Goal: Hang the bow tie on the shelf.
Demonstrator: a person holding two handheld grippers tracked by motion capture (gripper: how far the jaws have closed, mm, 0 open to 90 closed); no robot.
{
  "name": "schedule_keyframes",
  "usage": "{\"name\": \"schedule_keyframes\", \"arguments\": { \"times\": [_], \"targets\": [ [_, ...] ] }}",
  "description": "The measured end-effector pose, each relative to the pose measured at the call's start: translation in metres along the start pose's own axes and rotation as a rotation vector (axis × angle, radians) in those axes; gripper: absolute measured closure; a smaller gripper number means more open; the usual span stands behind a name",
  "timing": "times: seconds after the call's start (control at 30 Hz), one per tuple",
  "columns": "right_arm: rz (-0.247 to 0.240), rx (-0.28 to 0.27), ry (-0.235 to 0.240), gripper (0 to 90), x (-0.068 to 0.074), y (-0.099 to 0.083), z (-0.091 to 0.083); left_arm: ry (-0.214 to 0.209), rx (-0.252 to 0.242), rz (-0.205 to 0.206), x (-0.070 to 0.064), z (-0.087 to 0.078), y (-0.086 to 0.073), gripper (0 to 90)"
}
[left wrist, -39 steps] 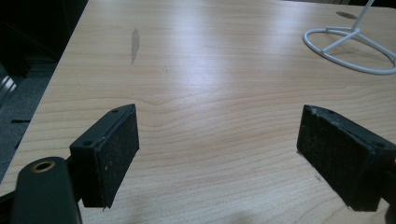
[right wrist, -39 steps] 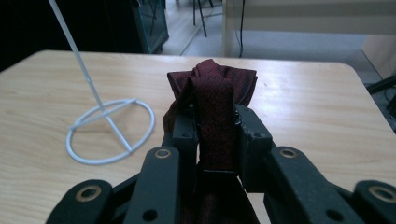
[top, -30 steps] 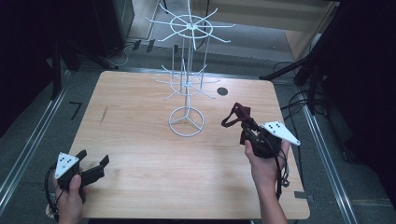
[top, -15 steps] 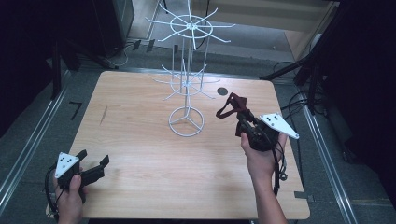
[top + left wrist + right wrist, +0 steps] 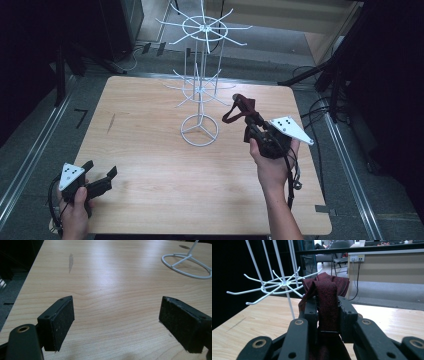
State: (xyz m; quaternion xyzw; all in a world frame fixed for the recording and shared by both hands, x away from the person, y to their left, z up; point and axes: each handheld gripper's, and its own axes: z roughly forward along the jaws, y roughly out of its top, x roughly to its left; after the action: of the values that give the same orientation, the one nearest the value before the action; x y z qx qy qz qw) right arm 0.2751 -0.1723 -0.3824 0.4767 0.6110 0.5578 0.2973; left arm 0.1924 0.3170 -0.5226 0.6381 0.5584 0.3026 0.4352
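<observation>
Right gripper clamped tight on dark red fabric band, just beside white wire spinner rack. Left gripper resting low over light wooden table, jaws spread wide, holding nothing.

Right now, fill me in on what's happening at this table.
A person works at a wooden table with tongs in each hand. The right tongs are shut on a dark red fabric strap, held up off the table beside the white wire rack, near its lower ring of hooks. Nothing hangs on the rack. The left tongs rest open and empty at the near left corner of the table.
</observation>
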Motion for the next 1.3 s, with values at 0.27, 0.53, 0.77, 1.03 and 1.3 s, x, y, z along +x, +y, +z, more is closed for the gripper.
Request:
{"name": "schedule_keyframes", "arguments": {
  "times": [0.27, 0.53, 0.77, 1.03, 1.3],
  "targets": [
    [-0.008, 0.003, 0.021, 73.8, 0.012, 0.004, 0.005, 0.001, 0.001, -0.004, 0.0, 0.0, 0.0, 13.6],
    [-0.013, 0.007, 0.046, 73.7, 0.024, 0.003, 0.009, 0.0, 0.0, -0.007, 0.0, 0.0, 0.0, 13.6],
    [-0.037, 0.044, 0.054, 73.7, 0.033, -0.01, 0.016, -0.001, 0.0, -0.007, 0.001, 0.0, 0.0, 13.6],
    [-0.074, 0.103, 0.052, 73.7, 0.041, -0.032, 0.028, -0.002, 0.003, -0.009, 0.001, 0.0, 0.0, 13.6],
    [-0.073, 0.17, 0.047, 73.8, 0.039, -0.05, 0.043, -0.002, 0.001, -0.011, 0.001, 0.0, 0.0, 13.6]
  ]
}}
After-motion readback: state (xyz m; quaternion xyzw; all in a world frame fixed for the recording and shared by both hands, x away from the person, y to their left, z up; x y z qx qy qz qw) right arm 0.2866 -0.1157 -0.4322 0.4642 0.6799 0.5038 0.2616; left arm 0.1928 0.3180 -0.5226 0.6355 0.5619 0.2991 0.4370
